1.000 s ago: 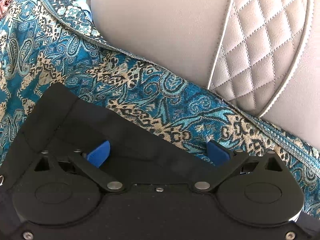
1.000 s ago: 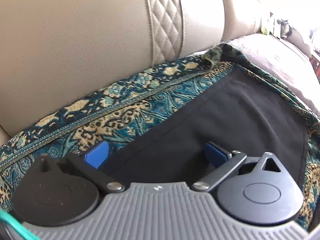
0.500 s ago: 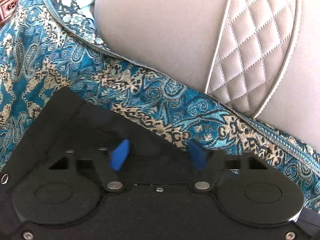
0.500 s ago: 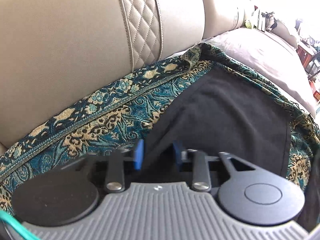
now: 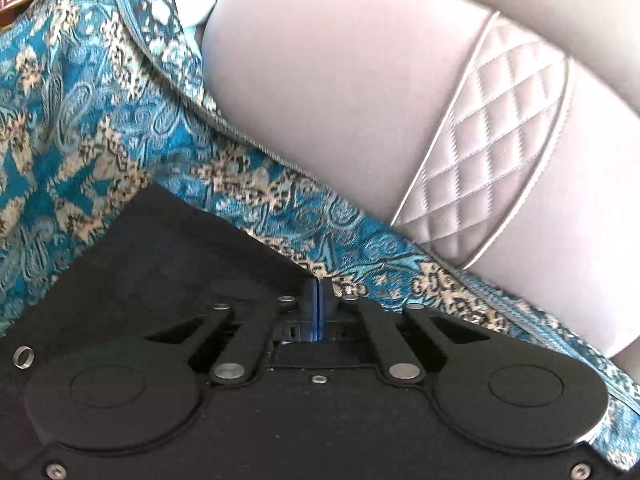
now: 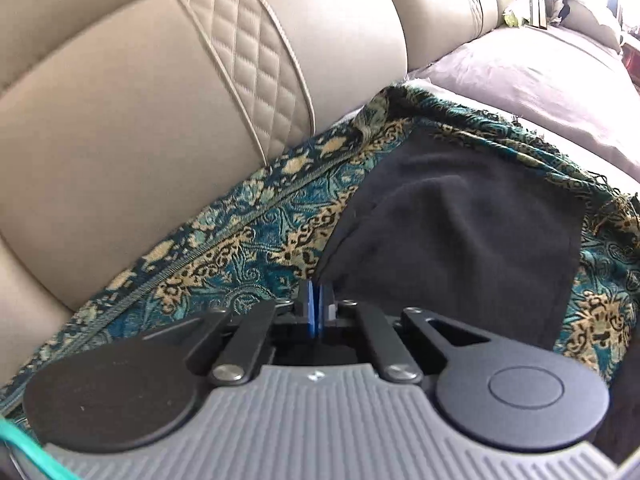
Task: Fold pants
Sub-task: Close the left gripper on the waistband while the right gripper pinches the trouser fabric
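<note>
Black pants (image 5: 160, 264) lie on a teal patterned throw over a sofa seat. In the left wrist view my left gripper (image 5: 318, 286) has its blue pads pressed together on the pants' far edge. In the right wrist view the pants (image 6: 460, 240) spread to the right, and my right gripper (image 6: 316, 292) is shut on their far edge, which lifts into a ridge running up from the pads. The cloth between the pads is mostly hidden in both views.
The teal and gold throw (image 5: 80, 120) covers the seat (image 6: 248, 248). The beige leather sofa back (image 5: 360, 100) with a quilted panel (image 6: 248, 64) rises just behind. A grey cushion (image 6: 540, 68) lies to the right. A metal ring (image 5: 23, 358) sits on the pants.
Both grippers went from wide open to shut on the far edge of the pants. Both views have tilted and risen a little, and the edge has lifted at the right gripper.
</note>
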Demonstrator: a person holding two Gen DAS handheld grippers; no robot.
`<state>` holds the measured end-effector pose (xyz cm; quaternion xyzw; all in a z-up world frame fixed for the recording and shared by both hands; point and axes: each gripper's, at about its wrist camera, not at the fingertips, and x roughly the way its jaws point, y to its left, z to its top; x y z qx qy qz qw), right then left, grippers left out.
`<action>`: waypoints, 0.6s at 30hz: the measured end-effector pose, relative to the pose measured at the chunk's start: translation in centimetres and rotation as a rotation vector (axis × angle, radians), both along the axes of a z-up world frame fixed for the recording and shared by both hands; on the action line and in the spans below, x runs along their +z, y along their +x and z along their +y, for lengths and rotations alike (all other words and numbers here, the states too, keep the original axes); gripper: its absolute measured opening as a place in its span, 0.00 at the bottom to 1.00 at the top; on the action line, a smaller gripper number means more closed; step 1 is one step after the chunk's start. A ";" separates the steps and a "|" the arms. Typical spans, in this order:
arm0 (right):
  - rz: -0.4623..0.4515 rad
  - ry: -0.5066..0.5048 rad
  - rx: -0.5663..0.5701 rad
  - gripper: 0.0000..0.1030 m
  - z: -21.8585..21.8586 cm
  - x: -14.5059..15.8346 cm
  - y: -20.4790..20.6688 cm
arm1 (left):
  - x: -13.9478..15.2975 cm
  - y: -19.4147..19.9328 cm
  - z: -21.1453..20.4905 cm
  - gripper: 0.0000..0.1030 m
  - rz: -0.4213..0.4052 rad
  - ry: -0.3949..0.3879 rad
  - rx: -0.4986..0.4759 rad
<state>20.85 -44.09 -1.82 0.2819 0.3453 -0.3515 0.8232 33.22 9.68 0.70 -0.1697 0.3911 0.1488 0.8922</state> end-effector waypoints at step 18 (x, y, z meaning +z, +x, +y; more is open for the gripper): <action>-0.196 0.127 0.130 0.80 -3.2 0.6 -7.6 | 2.7 -6.5 2.0 0.02 -0.056 -0.062 -0.045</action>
